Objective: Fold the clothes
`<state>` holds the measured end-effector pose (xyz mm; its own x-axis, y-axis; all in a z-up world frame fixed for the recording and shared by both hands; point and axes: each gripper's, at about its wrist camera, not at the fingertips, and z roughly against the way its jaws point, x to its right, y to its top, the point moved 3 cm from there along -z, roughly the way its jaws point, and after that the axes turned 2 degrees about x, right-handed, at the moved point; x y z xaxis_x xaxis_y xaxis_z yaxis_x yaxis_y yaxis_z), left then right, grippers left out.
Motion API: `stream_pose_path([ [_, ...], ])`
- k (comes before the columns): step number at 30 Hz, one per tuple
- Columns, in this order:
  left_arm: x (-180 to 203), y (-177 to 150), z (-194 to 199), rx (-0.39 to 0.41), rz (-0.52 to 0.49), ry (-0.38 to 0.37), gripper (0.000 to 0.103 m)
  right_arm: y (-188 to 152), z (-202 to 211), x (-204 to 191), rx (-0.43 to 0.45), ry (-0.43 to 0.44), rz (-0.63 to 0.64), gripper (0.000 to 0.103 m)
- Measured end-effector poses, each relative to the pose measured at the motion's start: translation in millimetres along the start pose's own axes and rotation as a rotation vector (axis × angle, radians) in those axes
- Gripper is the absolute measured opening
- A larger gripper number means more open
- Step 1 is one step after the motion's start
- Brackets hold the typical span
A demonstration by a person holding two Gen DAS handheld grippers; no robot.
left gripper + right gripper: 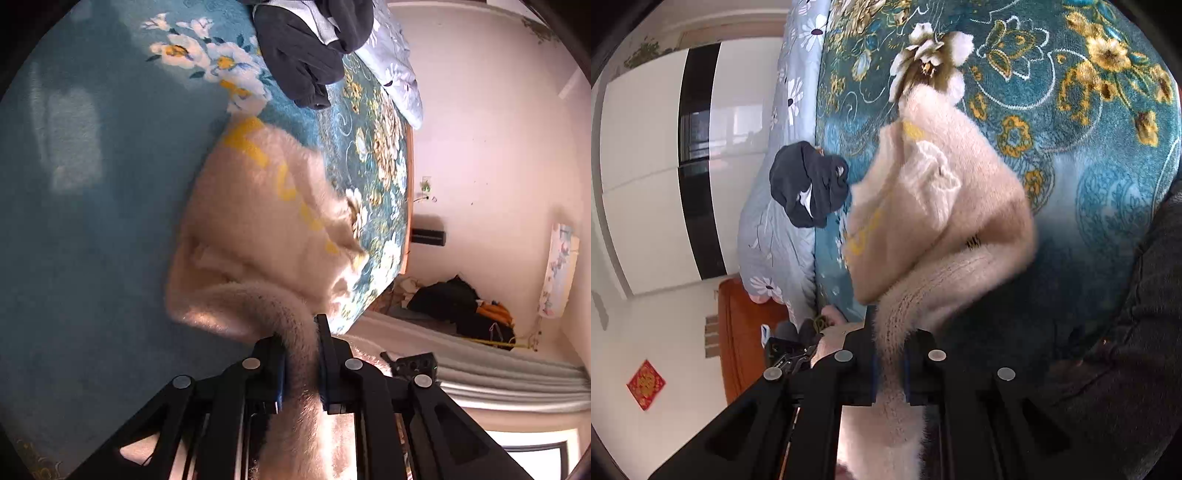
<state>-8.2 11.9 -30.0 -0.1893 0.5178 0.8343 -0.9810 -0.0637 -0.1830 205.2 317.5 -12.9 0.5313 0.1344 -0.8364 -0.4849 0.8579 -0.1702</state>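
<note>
Left gripper (pixel 301 345): clamped on a fuzzy edge of the cream sweater (pixel 258 206); fabric runs between its fingers

Right gripper (pixel 891 345): clamped on another edge of the same sweater (pixel 934 206)

Sweater: one; cream with yellow lettering, bunched on the teal floral blanket (pixel 92 184), stretching up from both grippers

Dark garment (pixel 306 55): one; crumpled at the blanket's far edge, beside the pale blue floral bedding (pixel 775 229)

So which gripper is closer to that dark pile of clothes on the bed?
Left, narrowly, I think. The dark pile lies straight ahead of the left gripper, while from the right gripper it sits ahead and off to its left.
</note>
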Motion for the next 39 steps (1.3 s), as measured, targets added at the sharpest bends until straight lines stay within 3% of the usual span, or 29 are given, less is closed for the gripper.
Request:
stream_pose_path([
  [4, -13, 49, -6, 0.025, 0.139, -0.104, 0.016, 34, -7, -2, 0.043, 0.072, -0.074, 0.013],
  [7, -24, 77, -18, 0.083, 0.241, -0.12, 0.021, 55, -17, 7, 0.08, 0.119, -0.149, 0.014],
  [9, -32, 85, -17, 0.134, 0.304, -0.18, 0.039, 66, -24, 15, 0.101, 0.132, -0.195, 0.015],
  [11, -39, 94, -16, 0.183, 0.362, -0.239, 0.05, 74, -29, 25, 0.117, 0.139, -0.247, 0.015],
  [13, -38, 98, -17, 0.208, 0.35, -0.272, 0.056, 78, -30, 35, 0.129, 0.151, -0.289, 0.019],
  [15, -37, 98, -11, 0.21, 0.3, -0.21, 0.059, 81, -30, 40, 0.149, 0.168, -0.307, 0.025],
  [19, -31, 94, 1, 0.254, 0.093, -0.008, 0.06, 85, -19, 42, 0.225, 0.17, -0.293, 0.039],
  [21, -27, 89, 4, 0.273, -0.04, 0.112, 0.061, 87, -8, 35, 0.276, 0.079, -0.219, 0.042],
  [24, -17, 82, -15, 0.227, -0.197, 0.218, 0.061, 91, 1, 25, 0.325, -0.097, -0.098, 0.043],
  [27, -6, 78, -33, 0.193, -0.286, 0.247, 0.061, 95, -6, 18, 0.321, -0.19, -0.025, 0.043],
  [32, -1, 74, -47, 0.198, -0.312, 0.312, 0.056, 92, -35, 8, 0.269, -0.272, 0.068, 0.043],
  [35, -2, 69, -38, 0.232, -0.31, 0.32, 0.016, 85, -39, 6, 0.276, -0.292, 0.114, 0.042],
  [37, -6, 66, -30, 0.244, -0.307, 0.312, 0.015, 81, -39, 3, 0.28, -0.3, 0.152, 0.016],
  [39, -7, 61, -20, 0.256, -0.302, 0.285, 0.014, 78, -34, 0, 0.294, -0.284, 0.181, 0.013],
])
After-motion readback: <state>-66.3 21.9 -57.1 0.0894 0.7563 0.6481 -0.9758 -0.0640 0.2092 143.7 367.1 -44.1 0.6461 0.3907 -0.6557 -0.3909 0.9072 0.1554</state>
